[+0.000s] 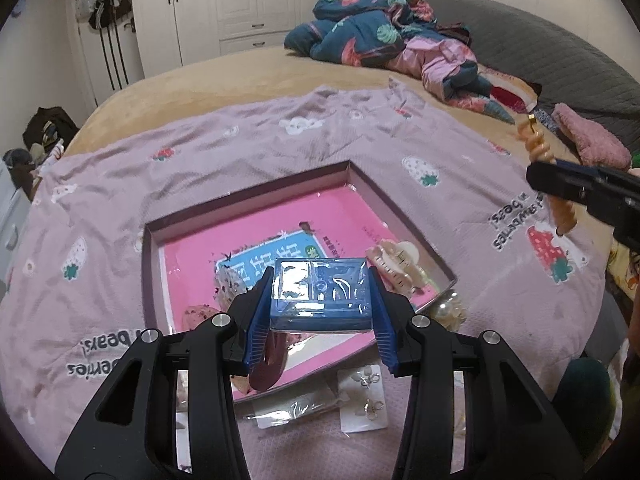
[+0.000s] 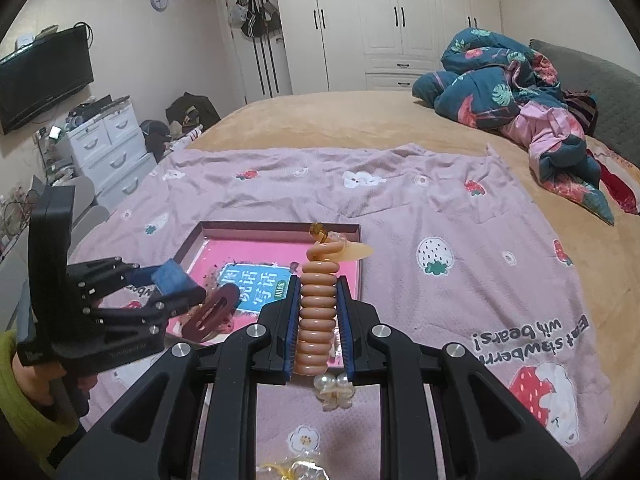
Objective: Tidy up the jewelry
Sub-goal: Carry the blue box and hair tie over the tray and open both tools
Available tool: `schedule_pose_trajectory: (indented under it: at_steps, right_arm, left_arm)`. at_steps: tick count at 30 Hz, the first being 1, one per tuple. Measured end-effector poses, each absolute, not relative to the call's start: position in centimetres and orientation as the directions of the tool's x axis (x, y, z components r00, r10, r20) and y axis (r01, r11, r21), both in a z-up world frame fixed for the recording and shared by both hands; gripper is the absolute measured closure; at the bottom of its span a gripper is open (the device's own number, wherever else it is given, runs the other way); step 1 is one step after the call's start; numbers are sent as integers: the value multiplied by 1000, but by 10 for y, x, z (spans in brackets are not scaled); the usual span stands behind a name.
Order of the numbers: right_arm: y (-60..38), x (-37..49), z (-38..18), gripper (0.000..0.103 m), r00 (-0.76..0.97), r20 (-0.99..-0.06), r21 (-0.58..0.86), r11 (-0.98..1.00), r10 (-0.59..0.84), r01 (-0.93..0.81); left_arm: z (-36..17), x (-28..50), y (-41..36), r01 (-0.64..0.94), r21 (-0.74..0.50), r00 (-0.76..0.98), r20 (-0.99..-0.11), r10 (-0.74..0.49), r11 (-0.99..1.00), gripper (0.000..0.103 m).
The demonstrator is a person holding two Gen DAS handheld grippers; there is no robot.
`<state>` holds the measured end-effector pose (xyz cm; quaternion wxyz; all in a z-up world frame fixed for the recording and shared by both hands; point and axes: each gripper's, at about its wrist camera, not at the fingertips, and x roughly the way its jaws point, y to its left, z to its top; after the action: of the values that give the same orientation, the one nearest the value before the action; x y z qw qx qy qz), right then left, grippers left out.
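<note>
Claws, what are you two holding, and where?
Left claw grips a blue box by its two sides. Right claw squeezes an orange coil around its middle.

White wardrobes (image 2: 400, 20), wall-mounted TV (image 2: 44, 76), white drawer unit (image 2: 108, 148), tan bed (image 2: 340, 120) under crumpled quilt (image 2: 512, 92).

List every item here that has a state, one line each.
Left tool: shut on blue box.
Blue box: closed, held above tray.
Right tool: shut on spiral hair tie.
Spiral hair tie: coiled, upright, lifted.
Tray: open, on bedspread.
Beige claw clip: lying in tray.
</note>
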<state>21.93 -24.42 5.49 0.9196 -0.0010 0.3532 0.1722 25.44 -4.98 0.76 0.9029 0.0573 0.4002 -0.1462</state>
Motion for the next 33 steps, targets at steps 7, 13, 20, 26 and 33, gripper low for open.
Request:
schedule_pose_trajectory:
  at_steps: [7, 13, 20, 26, 33]
  right_arm:
    - [-236, 246, 28, 86, 657, -691, 114, 942, 303, -314]
    - [-230, 261, 0, 86, 624, -723, 118, 943, 297, -312]
    - [-226, 277, -31, 86, 589, -757, 122, 947, 282, -297]
    - [-222, 285, -46, 86, 565, -773, 132, 945, 288, -299]
    - [-214, 294, -60, 84, 540, -791, 136, 944, 287, -302]
  left_arm:
    - [-18, 269, -53, 315, -19, 602, -769, -216, 949, 67]
    - [-35, 278, -57, 324, -18, 580, -786, -213, 946, 67]
    - [-50, 284, -58, 327, -18, 555, -805, -208, 945, 67]
    - [-55, 286, -54, 320, -20, 545, -814, -201, 947, 67]
    - [-52, 282, -43, 304, -22, 550, -813, -194, 953, 55]
